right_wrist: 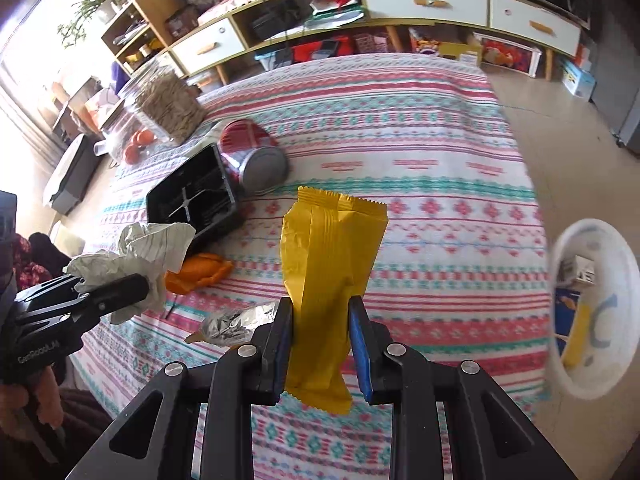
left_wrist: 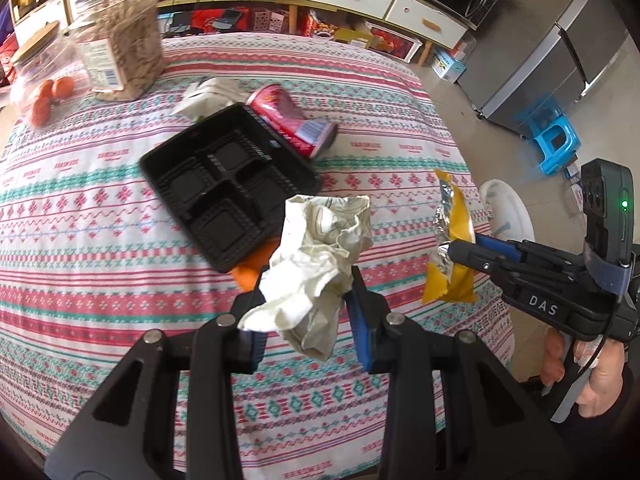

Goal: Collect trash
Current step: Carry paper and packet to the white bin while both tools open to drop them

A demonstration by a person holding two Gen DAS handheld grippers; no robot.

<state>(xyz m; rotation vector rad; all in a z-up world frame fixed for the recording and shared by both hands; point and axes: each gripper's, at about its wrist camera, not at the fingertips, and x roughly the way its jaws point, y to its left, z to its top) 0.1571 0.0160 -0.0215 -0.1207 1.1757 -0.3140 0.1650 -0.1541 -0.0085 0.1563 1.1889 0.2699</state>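
Observation:
My left gripper [left_wrist: 308, 280] is shut on a crumpled white paper wad [left_wrist: 320, 252], held above the patterned tablecloth; the wad also shows in the right wrist view [right_wrist: 136, 256]. My right gripper [right_wrist: 320, 308] is shut on a yellow snack wrapper [right_wrist: 332, 248] with foil lining, seen from the left wrist view [left_wrist: 452, 248] near the table's right edge. On the table lie a black plastic tray [left_wrist: 228, 184], a red can [left_wrist: 292, 120] on its side, an orange peel [right_wrist: 200, 272] and another white wrapper [left_wrist: 208, 96].
A white trash bin [right_wrist: 592, 304] holding some rubbish stands on the floor right of the table. A jar of seeds [left_wrist: 120, 40] and a jar with oranges [left_wrist: 44, 80] stand at the far left. A blue stool [left_wrist: 556, 140] and shelves lie beyond.

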